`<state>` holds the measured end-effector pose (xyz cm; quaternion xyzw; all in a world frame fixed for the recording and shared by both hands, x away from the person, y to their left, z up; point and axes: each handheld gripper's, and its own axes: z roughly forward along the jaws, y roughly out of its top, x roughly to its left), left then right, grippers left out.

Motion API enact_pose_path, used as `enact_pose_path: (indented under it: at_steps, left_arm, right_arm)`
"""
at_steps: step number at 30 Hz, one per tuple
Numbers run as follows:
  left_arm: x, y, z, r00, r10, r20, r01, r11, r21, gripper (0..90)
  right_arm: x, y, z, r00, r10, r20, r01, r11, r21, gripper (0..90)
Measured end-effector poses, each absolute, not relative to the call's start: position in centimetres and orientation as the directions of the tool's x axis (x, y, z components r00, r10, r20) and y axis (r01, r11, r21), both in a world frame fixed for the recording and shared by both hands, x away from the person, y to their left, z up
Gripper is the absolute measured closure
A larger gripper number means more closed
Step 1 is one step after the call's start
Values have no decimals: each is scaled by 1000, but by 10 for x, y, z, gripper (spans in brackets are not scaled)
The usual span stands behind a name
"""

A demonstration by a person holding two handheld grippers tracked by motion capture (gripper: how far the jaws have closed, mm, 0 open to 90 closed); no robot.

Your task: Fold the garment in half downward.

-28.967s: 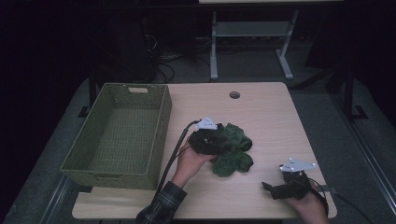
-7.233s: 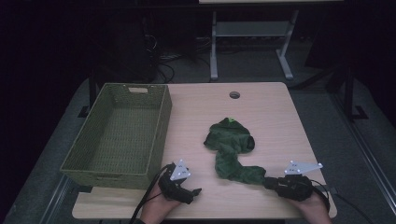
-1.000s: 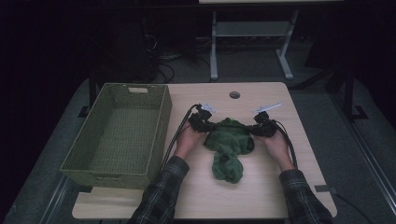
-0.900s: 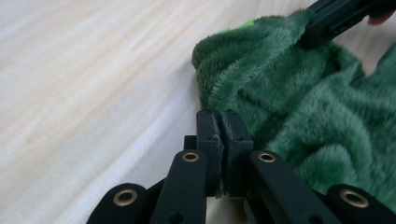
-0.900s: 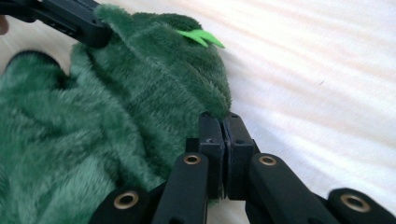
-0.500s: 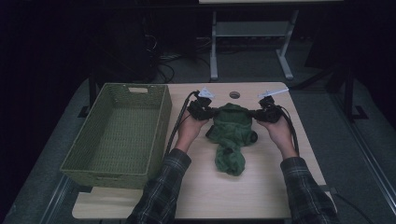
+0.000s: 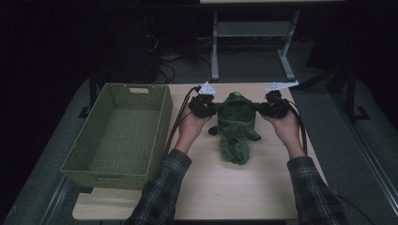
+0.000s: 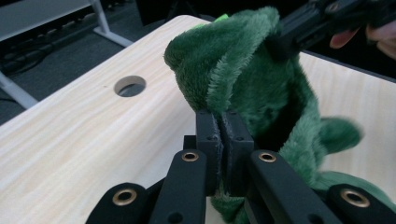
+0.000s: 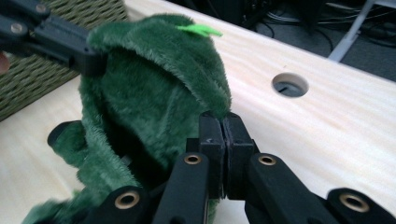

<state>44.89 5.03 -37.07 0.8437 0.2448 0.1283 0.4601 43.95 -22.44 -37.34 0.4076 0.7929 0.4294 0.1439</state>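
Hanging plush garment point(image 7: 236, 123) (underside hidden)

Dim room, grey floor point(image 7: 328, 70), white metal stand point(image 7: 251, 35) behind wooden table point(image 7: 244, 187)

green plush garment point(image 7: 236, 122), olive wicker basket point(image 7: 122, 131), plaid sleeves point(image 7: 162, 187).

Both forearms in plaid sleeves reach forward over worktop point(image 7: 263, 187). Left gripper point(image 7: 210, 108) and right gripper point(image 7: 264, 108) face each other, level, held above worktop, well apart. Fingers point(image 8: 208, 140) of each pressed together, pinching green plush between them.
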Motion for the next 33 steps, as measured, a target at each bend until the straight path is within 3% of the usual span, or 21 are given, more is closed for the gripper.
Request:
enact_pose_path:
  at_steps: [14, 33]
  left_arm:
    - [406, 60, -378, 877, 480, -34, 264, -421, 868, 869]
    - [356, 72, -410, 916, 401, -25, 228, -468, 854, 869]
  right_arm:
    - [385, -227, -389, -698, 708, 107, 461, 329, 824, 882]
    - [333, -223, -416, -749, 651, 124, 452, 366, 813, 875]
